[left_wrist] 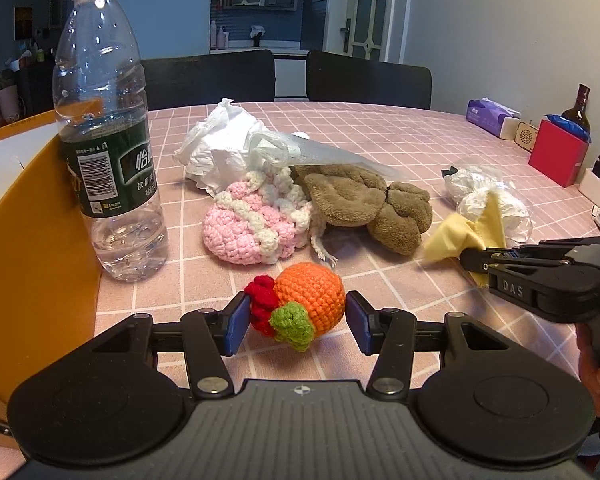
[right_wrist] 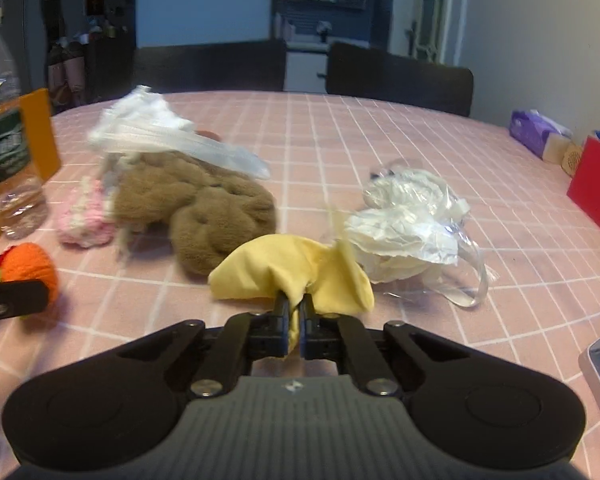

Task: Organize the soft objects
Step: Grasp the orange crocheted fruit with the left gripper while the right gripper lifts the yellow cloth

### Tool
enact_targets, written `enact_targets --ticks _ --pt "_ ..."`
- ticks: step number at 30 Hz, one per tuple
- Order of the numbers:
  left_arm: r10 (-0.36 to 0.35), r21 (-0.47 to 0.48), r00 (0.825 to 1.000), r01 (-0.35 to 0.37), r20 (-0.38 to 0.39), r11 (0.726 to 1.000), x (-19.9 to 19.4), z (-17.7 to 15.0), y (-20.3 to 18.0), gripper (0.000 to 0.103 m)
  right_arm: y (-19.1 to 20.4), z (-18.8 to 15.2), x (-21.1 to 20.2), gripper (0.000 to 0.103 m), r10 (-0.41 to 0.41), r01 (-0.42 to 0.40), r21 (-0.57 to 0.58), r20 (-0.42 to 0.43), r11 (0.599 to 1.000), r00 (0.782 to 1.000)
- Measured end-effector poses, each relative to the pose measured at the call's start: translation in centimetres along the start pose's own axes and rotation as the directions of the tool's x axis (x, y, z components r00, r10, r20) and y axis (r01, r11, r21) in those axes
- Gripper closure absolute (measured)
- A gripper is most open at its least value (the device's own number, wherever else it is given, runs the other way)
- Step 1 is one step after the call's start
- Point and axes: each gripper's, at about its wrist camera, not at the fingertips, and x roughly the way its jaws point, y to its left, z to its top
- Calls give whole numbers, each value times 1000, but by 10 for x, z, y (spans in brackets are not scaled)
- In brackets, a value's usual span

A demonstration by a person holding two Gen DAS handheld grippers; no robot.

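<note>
Squarely between blue pads of left gripper (left_wrist: 296, 322): crochet orange (left_wrist: 310, 298) on pink cloth (left_wrist: 380, 128), leaf end toward camera, jaws apart, flanking it, contact uncertain. Left arm clearly nearer. Behind lie pink pouch (left_wrist: 246, 226) and brown plush (left_wrist: 364, 200). Right gripper (right_wrist: 294, 306) clamped on yellow cloth (right_wrist: 268, 268), well right of orange.

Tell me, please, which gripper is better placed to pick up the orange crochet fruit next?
Left. The left gripper is open with the orange crochet fruit between its fingers, while the right gripper is already shut on the yellow cloth.
</note>
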Motion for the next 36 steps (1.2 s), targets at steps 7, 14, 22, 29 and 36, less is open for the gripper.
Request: enact_targets --ticks 7,14,22,29,36 --pt "-3 10 1000 3 20 1000 -19 -4 -1 44 34 -2 -48 101 100 -96 -69 55 993 993" --pt "3 -1 998 -3 57 1000 -47 -6 5 45 51 2 -85 101 161 -154 -87 87 984 983" --pt "-9 -2 988 10 153 1000 -92 -1 11 45 63 9 -116 101 216 -203 -104 130 974 968" --pt "55 -8 976 -55 210 998 -125 7 32 45 79 22 -132 101 294 -274 -143 151 951 944" --pt "140 -18 964 -139 226 990 -148 17 69 45 114 47 -145 101 407 -365 -238 159 900 899"
